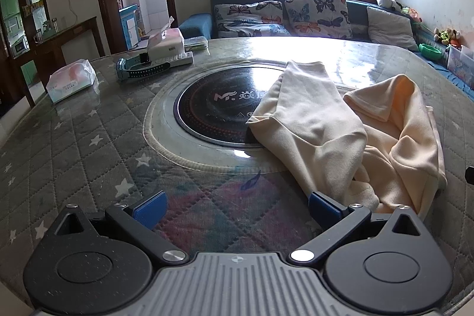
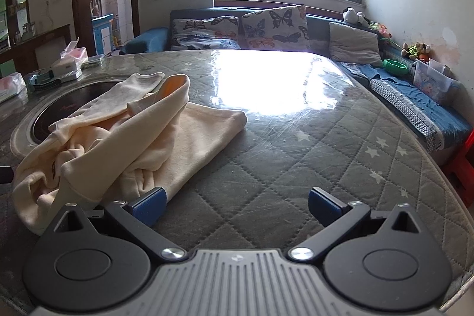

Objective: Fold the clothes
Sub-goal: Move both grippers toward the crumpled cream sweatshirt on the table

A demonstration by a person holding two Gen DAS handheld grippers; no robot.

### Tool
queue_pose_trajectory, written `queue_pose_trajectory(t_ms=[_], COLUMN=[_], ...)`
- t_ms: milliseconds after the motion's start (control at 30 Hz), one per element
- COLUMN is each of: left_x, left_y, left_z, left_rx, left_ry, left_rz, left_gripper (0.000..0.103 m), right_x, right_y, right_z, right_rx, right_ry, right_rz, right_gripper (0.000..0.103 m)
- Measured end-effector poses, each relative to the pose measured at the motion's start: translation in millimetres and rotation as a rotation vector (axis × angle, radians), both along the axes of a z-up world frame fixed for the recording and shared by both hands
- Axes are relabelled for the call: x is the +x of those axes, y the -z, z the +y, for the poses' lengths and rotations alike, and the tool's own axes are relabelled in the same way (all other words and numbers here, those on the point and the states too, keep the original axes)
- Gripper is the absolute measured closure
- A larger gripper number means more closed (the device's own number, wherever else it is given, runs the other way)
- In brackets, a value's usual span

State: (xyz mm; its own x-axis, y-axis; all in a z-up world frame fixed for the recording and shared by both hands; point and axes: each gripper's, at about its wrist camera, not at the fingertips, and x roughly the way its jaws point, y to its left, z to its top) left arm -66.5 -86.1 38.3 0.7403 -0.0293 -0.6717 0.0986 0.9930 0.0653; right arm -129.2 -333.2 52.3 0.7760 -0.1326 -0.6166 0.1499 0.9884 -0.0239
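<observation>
The cream garment (image 2: pixel 118 144) partly hides the black cooktop (image 2: pixel 68 105).

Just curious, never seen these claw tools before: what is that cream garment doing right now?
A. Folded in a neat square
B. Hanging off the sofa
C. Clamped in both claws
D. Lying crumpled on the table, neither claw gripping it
D: the garment lies bunched on the table, while the left gripper and right gripper both stand open, holding nothing.

Soft matt cream cloth garment (image 1: pixel 349 135); quilted worktop (image 2: pixel 296 168) under glossy scratched clear cover; glossy black hob (image 1: pixel 219 108).
</observation>
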Motion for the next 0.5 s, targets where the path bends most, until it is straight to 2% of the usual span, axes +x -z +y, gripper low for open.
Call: queue_pose_trajectory(t_ms=[500], left_x=[0.1], left_y=[-0.4], left_z=[-5.2], left_rx=[0.012], left_ry=[0.006], left_rz=[0.012], left_gripper=[0.000], right_x=[0.7], right_y=[-1.2], right_z=[10.4], right_rx=[0.000], right_ry=[-0.046], right_rz=[0.004], right_gripper=[0.001])
